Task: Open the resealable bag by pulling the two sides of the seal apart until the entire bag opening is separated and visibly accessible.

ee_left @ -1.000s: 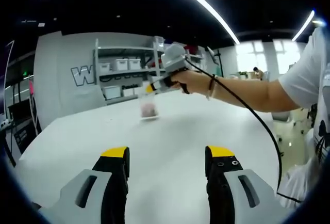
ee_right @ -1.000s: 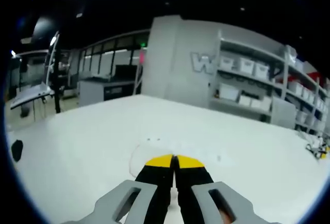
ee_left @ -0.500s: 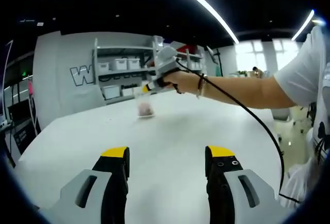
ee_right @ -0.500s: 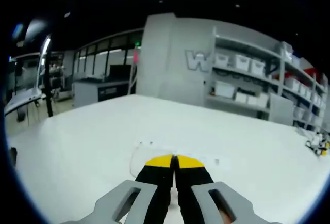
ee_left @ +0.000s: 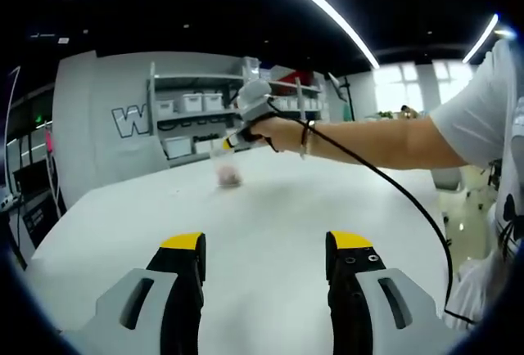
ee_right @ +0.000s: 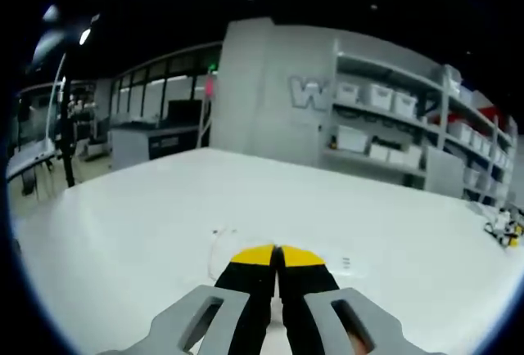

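The resealable bag (ee_left: 229,173) is clear, with pinkish contents, and hangs over the far side of the white table (ee_left: 270,204). My right gripper (ee_left: 228,142), held by a person's hand, is shut on the bag's top. In the right gripper view the right gripper (ee_right: 276,255) has its yellow-tipped jaws pressed together, and the bag's clear film (ee_right: 218,244) spreads out beside them. My left gripper (ee_left: 266,244) is low and near, well short of the bag, open with nothing between its jaws.
A person's outstretched arm (ee_left: 385,142) and a black cable (ee_left: 401,191) cross the right side of the table. Shelving with white bins (ee_left: 192,114) stands against the grey wall behind. Small items (ee_right: 501,232) lie at the table's far right edge.
The right gripper has carried the bag farther away and to the left over the table. The left gripper has stayed still and open.
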### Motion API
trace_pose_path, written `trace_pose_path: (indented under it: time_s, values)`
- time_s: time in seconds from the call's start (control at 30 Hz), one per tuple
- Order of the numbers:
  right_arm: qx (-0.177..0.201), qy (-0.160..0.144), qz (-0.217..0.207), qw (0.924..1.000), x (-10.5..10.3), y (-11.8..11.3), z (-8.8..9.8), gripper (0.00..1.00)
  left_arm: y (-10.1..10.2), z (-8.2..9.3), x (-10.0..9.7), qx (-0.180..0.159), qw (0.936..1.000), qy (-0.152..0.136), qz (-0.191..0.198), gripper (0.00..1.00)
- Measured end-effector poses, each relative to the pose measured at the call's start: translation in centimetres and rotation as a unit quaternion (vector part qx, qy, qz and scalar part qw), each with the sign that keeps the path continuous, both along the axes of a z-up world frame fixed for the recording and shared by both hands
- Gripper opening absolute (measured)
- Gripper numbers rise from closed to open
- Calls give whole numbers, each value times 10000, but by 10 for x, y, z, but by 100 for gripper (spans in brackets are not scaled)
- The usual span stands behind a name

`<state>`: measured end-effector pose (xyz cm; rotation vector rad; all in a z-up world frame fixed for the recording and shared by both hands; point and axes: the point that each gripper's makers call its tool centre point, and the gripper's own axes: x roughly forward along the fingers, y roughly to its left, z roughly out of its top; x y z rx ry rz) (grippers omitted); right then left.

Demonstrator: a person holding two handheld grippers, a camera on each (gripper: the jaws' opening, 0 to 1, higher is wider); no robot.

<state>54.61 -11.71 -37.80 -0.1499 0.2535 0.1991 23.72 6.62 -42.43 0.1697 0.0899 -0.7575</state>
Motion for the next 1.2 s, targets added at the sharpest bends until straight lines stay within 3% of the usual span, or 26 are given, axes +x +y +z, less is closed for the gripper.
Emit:
trace_pose_path:
  time_s: [0.33, 0.6, 1.2]
  values:
    - [2, 41, 68, 10000, -1, 6, -8, 0, -2, -3, -1, 9, 10000, 6, -1, 59]
    - [88, 345, 214, 9991, -7, 14, -37, 0, -4, -3, 1, -7, 10000, 5, -34, 59]
    - [50, 594, 649, 9961, -22, 53, -60, 0, 0, 3, 6, -13, 10000, -55, -39, 59]
